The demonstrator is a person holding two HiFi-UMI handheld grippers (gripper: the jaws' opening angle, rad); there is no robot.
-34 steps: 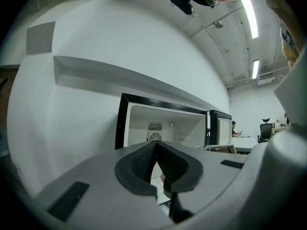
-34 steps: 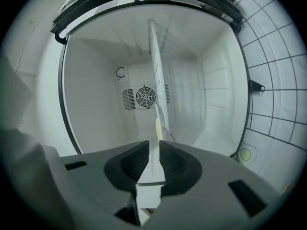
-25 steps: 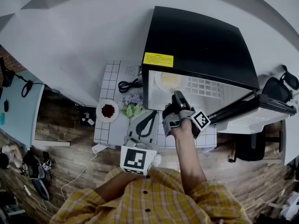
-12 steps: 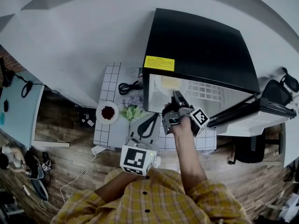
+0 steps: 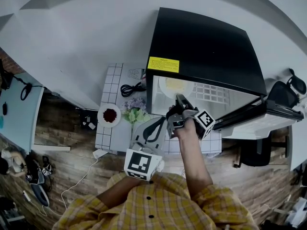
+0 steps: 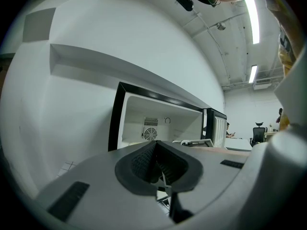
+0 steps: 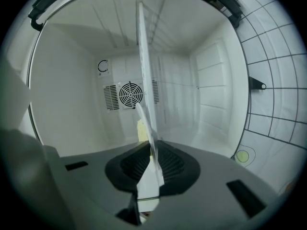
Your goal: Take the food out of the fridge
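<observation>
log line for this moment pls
right gripper: fingers closing on rim of white round plate with yellow food, inside open black fridge | left gripper: shut, empty, outside fridge

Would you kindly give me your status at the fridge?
Right tool closing on plate rim inside fridge. Left tool shut, empty, outside fridge. Door open, nothing blocking.

A workroom in an office or lab, with one corner dressed as a kitchen. A small black fridge (image 5: 206, 47) stands on a counter (image 5: 111, 80) with a white grid-pattern top, beside a vase of flowers (image 5: 135, 108) and a coiled cable (image 5: 132, 87). Around it are bare white walls, a wood-plank floor (image 5: 62, 128), long strip lights (image 6: 251, 11) under exposed ceiling pipes, and a swivel office chair (image 6: 259, 131) at a far desk.
</observation>
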